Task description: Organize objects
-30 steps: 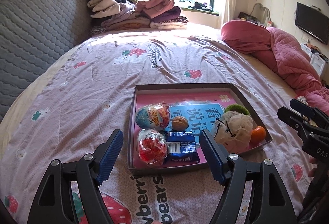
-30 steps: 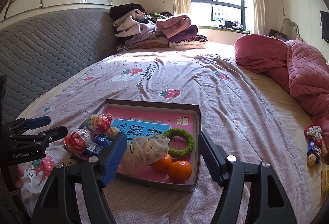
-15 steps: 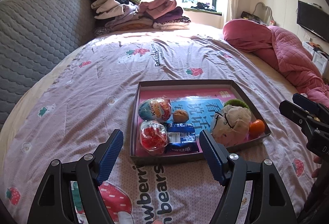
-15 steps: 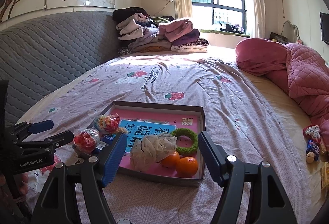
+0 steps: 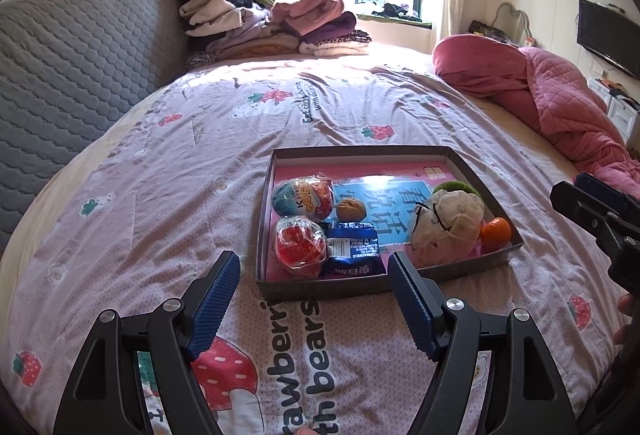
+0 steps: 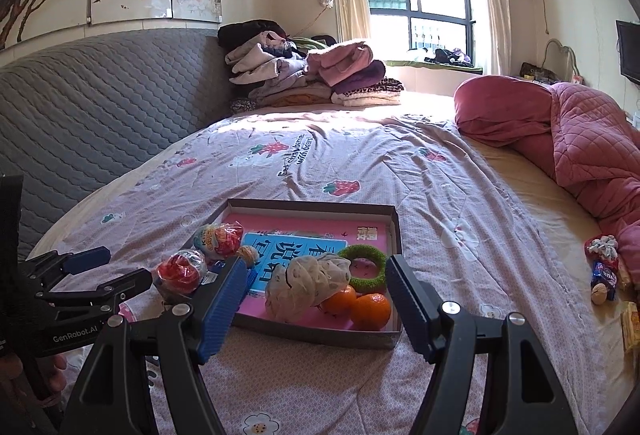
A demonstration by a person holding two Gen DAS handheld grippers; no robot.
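A shallow cardboard tray [image 5: 360, 152] [image 6: 308, 206] lies on the bed. It holds two wrapped toy eggs [image 5: 303, 196] [image 5: 299, 246], a walnut [image 5: 351, 210], a blue snack packet [image 5: 352, 249], a beige mesh pouf [image 5: 446, 225] [image 6: 308, 281], a green ring [image 6: 365, 268] and two oranges [image 6: 370, 311] [image 6: 339, 300]. My left gripper [image 5: 312, 269] is open and empty, just short of the tray's near edge. My right gripper [image 6: 316, 279] is open and empty, near the tray's near right corner. Each gripper shows at the edge of the other's view.
Loose items lie on the bed at the right: a red-white bundle [image 6: 602, 247], a blue packet [image 6: 604, 275], a walnut [image 6: 599, 293]. A pink quilt [image 6: 580, 139] lies at the right, folded clothes [image 6: 304, 75] at the back, a grey padded headboard [image 6: 100, 107] at the left.
Both grippers have drawn back and risen a little from the tray, which now sits farther off in both views. Both stay open and empty. The tray's contents have not moved.
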